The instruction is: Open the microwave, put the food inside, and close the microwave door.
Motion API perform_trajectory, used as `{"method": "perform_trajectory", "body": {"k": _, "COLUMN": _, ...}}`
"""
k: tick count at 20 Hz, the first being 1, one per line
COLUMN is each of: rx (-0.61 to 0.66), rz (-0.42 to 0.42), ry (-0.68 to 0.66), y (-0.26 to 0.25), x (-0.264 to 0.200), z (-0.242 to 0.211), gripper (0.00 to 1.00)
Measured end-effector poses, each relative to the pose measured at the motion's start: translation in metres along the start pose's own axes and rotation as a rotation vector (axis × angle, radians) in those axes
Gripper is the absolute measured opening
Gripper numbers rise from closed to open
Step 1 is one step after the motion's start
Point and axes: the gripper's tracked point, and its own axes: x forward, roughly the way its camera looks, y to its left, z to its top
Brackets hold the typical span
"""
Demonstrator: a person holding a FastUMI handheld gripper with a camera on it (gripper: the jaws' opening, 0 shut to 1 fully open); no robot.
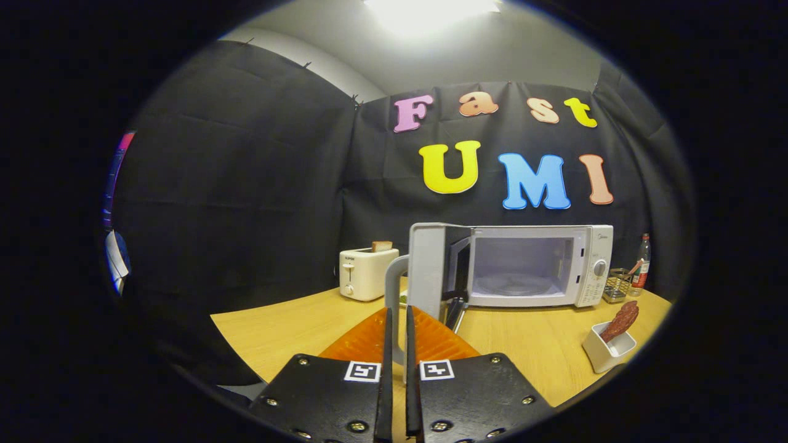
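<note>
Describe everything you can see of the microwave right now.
The microwave is a white box standing on the wooden table against the black cloth wall. Its door is swung wide open to the left, with a pale handle just beyond the hand-held gripper, whose fingers are nearly together. The cavity looks empty, a round turntable inside. A dial sits on its right panel.

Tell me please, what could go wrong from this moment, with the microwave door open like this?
1. The gripper has its fingers nearly together around the door handle; pulling further may drag the microwave along the table.
2. The open door may swing toward the toaster.
3. The food in the white container stands close to the table edge and could be knocked off.
</note>
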Motion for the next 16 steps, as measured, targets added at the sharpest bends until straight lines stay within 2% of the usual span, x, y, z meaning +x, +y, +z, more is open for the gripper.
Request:
{"method": "perform_trajectory", "body": {"k": 7, "rx": -0.035, "rz": -0.141, "ry": -0.025, "y": -0.155, "x": -0.024, "z": 0.029, "gripper": 0.09}}
{"method": "perform_trajectory", "body": {"k": 8, "rx": -0.048, "rz": -0.182, "ry": -0.033, "y": -0.179, "x": -0.027, "z": 0.029, "gripper": 0.12}}
{"method": "perform_trajectory", "body": {"k": 9, "rx": -0.058, "rz": -0.210, "ry": -0.033, "y": -0.200, "x": -0.030, "z": 0.027, "gripper": 0.27}}
{"method": "perform_trajectory", "body": {"k": 10, "rx": -0.069, "rz": -0.227, "ry": -0.020, "y": -0.218, "x": -0.030, "z": 0.022, "gripper": 0.37}}
{"method": "perform_trajectory", "body": {"k": 11, "rx": -0.081, "rz": -0.246, "ry": -0.001, "y": -0.236, "x": -0.031, "z": 0.015, "gripper": 0.56}}
{"method": "perform_trajectory", "body": {"k": 13, "rx": -0.101, "rz": -0.285, "ry": 0.036, "y": -0.270, "x": -0.034, "z": 0.003, "gripper": 0.71}}
{"method": "perform_trajectory", "body": {"k": 16, "rx": -0.089, "rz": -0.306, "ry": 0.083, "y": -0.305, "x": -0.035, "z": -0.014, "gripper": 0.83}}
